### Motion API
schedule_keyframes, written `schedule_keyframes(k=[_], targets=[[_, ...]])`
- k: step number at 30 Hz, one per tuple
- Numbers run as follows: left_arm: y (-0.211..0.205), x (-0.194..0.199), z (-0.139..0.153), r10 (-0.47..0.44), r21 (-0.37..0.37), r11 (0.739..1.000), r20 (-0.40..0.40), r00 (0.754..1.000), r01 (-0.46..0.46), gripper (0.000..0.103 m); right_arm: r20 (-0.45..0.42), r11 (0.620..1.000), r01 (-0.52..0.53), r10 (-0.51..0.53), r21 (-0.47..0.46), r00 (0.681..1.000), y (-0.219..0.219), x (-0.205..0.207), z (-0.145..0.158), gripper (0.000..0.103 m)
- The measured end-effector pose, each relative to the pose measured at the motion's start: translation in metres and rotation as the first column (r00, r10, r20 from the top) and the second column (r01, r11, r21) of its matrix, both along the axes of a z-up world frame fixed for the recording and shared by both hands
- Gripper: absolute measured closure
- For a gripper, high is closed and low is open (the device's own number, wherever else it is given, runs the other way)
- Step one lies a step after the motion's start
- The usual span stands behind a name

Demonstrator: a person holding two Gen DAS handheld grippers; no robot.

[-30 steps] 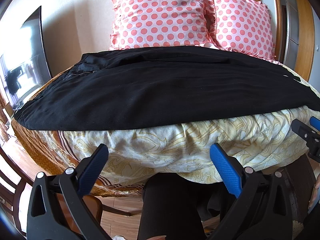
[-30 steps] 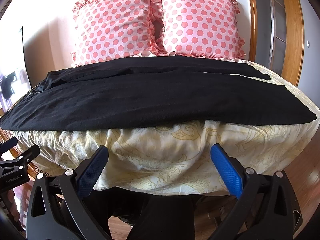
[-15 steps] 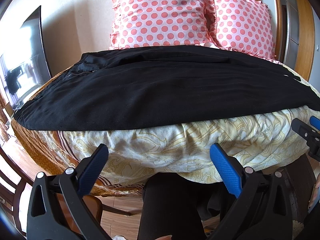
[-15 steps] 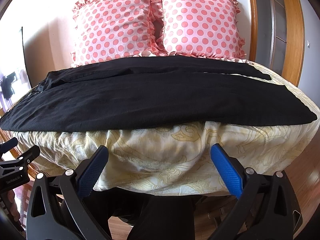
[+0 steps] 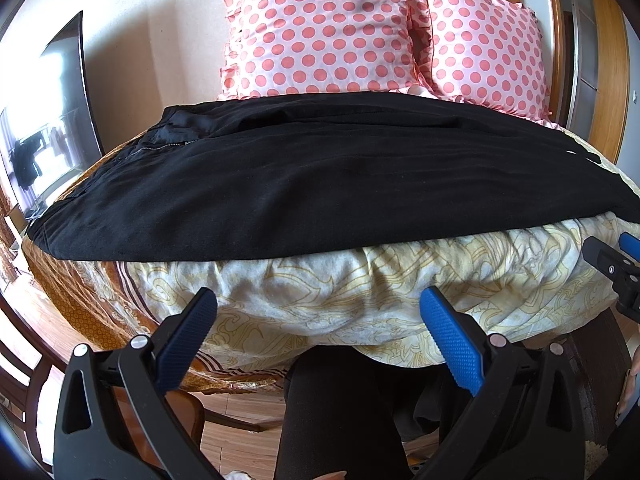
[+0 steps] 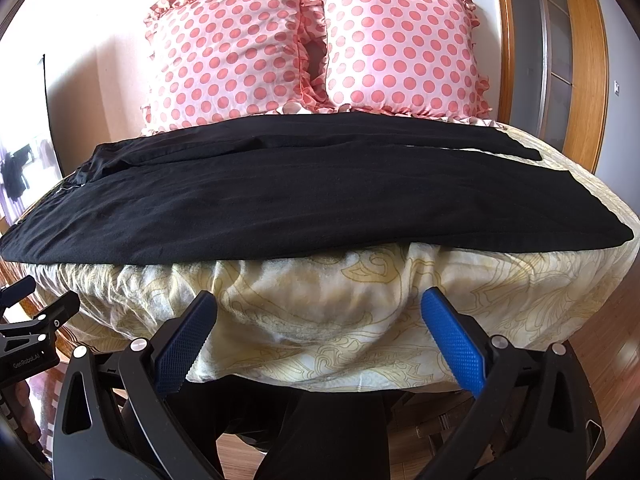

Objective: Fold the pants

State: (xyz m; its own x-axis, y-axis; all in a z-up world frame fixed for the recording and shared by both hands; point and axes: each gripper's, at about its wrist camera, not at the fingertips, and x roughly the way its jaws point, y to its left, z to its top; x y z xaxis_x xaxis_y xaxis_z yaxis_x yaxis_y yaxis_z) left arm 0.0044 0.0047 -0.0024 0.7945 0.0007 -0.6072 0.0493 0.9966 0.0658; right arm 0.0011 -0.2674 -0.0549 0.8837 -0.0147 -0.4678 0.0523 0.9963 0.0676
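Between the blue pads of the left gripper (image 5: 318, 336) nothing but bedspread shows; jaws wide, empty, held off the near edge of the bed (image 5: 360, 304). Right gripper (image 6: 318, 336) the same: jaws spread wide, nothing held, hovering short of the mattress edge. Each gripper's tip shows at the edge of the other's view, so the two sit side by side, apart. Likely reason for the stance: both are staged below the near hem, ready to reach in and take hold. Pants (image 5: 320, 176), one pair, black, lie spread lengthwise across the bed, waistband and zipper toward the left, leg cuffs toward the right; two legs visible, the far one lying just behind the near one. Looks laid out flat for a first fold, not yet begun. Behind the pants, two pink polka-dot pillows (image 6: 312, 48) stand upright against the wall. One dark screen (image 5: 52, 120) leans at far left.
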Motion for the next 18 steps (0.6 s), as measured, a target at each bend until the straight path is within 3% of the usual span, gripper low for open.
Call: schedule_keyframes(k=[18], targets=[[0.0031, -0.0009, -0.0032, 0.000, -0.001, 1.000, 0.001, 1.000, 0.000, 0.002, 0.000, 1.000, 0.002, -0.002, 0.004, 1.000, -0.0008, -0.0003, -0.0001, 0.001]])
